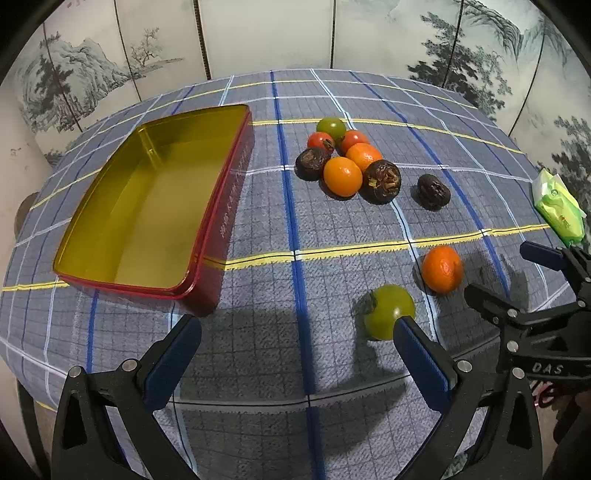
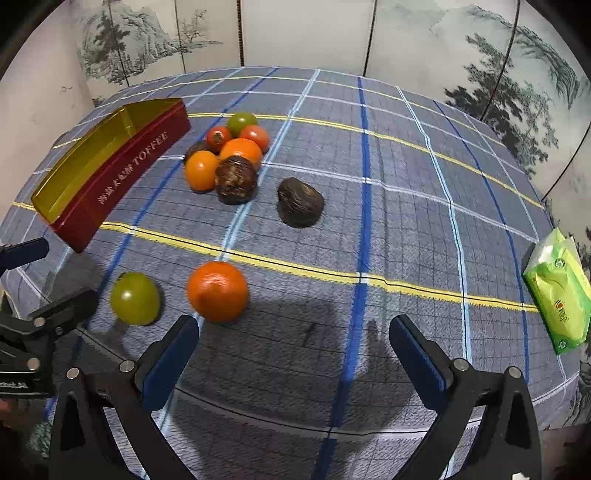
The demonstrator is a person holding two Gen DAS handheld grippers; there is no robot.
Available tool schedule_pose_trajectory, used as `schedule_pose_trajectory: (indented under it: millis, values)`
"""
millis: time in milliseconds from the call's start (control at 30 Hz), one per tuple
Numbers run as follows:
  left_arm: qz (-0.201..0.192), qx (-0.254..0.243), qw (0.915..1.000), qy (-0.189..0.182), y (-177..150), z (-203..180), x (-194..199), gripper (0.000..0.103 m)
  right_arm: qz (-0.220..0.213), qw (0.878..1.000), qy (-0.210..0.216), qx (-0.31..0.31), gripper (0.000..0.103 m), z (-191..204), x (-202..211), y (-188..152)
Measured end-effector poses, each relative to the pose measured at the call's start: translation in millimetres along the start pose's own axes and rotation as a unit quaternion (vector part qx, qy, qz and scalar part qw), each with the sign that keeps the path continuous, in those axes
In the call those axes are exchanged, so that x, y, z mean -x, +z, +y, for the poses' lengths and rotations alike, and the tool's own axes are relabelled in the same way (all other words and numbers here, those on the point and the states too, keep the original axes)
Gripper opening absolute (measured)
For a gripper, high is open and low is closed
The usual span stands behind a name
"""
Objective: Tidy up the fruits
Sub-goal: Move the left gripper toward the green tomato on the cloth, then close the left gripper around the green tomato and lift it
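Observation:
A red tin with a gold inside (image 1: 147,206) (image 2: 110,173) lies empty on the left of the checked tablecloth. A heap of fruit (image 1: 343,158) (image 2: 229,158) sits mid-table: orange, red, green and dark brown pieces. One dark brown fruit (image 1: 433,192) (image 2: 300,202) lies apart. Nearer lie an orange (image 1: 442,268) (image 2: 217,291) and a green fruit (image 1: 388,312) (image 2: 136,298). My left gripper (image 1: 297,330) is open, its right finger just in front of the green fruit. My right gripper (image 2: 293,332) (image 1: 517,271) is open, with the orange just beyond its left fingertip.
A green tissue pack (image 1: 559,210) (image 2: 559,291) lies at the table's right edge. A painted folding screen (image 1: 277,33) stands behind the round table. The cloth (image 2: 406,184) on the right side is bare.

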State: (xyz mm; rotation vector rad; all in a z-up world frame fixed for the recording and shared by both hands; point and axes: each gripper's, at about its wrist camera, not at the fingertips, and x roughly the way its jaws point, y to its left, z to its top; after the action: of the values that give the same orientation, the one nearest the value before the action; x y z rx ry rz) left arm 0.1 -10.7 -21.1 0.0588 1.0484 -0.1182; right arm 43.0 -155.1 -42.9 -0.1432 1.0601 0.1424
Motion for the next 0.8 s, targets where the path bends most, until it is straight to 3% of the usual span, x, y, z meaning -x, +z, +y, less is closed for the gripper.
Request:
schedule_pose_trajectory:
  millis: [533,800]
  values:
    - [0.03,-0.015,0.9988,-0.035,-3,-16,-9,0.101,0.015,0.999,-0.012,-0.034,0.102,-30,-20,-13]
    - [0.052,-0.033,0.9966,-0.054,-1,-31,-18,0.082,0.014,0.999,-0.01,-0.041,0.102,-38,-24,-19]
